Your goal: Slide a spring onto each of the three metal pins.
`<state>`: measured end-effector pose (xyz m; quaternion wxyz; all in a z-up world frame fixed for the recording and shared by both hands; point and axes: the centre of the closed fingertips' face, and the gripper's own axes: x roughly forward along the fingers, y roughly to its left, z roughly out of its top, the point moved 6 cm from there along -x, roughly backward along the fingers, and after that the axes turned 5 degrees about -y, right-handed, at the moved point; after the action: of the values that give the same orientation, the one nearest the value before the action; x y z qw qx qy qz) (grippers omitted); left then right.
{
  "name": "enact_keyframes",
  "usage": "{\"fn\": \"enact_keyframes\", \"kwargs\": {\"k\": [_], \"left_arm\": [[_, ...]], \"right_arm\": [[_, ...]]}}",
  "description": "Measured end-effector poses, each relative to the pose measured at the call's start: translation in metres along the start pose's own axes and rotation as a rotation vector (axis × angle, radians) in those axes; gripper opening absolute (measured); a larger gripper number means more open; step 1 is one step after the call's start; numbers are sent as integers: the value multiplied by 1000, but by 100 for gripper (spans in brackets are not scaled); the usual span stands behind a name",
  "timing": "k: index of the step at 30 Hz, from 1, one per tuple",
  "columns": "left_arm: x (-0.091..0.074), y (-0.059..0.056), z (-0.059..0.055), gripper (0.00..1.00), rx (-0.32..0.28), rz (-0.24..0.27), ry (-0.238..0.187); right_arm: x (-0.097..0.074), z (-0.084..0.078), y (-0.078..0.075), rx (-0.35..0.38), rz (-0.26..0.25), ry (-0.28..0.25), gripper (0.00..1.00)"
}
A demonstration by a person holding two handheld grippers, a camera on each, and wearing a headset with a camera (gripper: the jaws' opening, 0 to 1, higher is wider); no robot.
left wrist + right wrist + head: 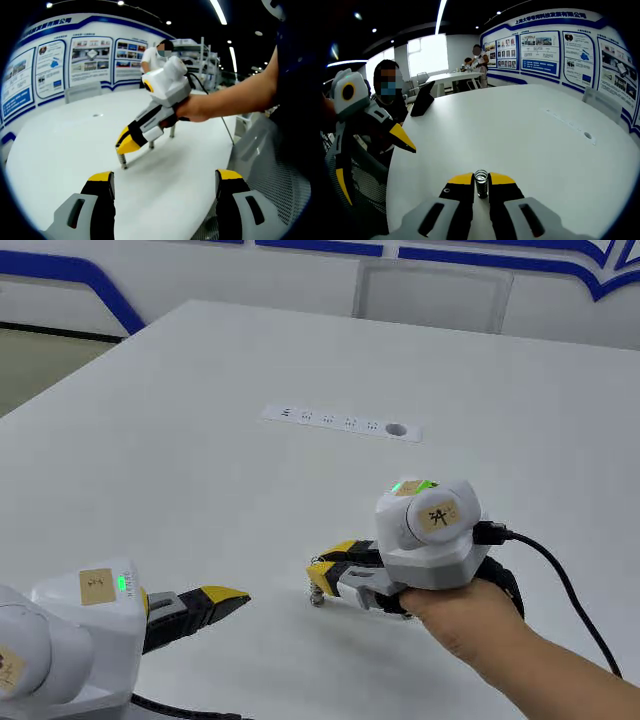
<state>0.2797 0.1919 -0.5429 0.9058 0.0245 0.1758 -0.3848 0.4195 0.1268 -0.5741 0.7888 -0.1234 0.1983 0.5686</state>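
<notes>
**Right claw (480,180).** Clenched on the spring (481,185). The coil stands upright between the two yellow tips, with its open top ring clear above them. Gripping at the sides leaves the bore unobstructed, which a pin needs in order to pass through. In the left gripper view, the coil hangs just below the claw tip, with its lower end at or very near the white surface (300,360). Whether a pin already sits inside the coil cannot be determined.

**Pins.** Two thin upright posts (151,145) (172,131) stand on the surface behind the right claw's tips, partly hidden under its body. They are judged to be the other pins. No spring can be made out on either, though they are too small to be certain.

**Left claw (165,176).** Released, with the jaws wide apart and nothing between them. It is held low and well to the side of the right claw, pointing towards it. This position keeps the working area unobstructed while leaving the claw ready to steady a pin.

**Status.** The seating step is judged to be in progress.
</notes>
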Motion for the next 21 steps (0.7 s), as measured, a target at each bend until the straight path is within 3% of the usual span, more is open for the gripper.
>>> {"fn": "enact_keyframes", "kwargs": {"k": [13,21], "left_arm": [[0,1,0,84,-1,3,-1],[1,0,0,84,2,-2,5]], "right_arm": [[4,-11,1,-12,-2,55,13],[-8,-11,2,-5,-15,48,16]]}}
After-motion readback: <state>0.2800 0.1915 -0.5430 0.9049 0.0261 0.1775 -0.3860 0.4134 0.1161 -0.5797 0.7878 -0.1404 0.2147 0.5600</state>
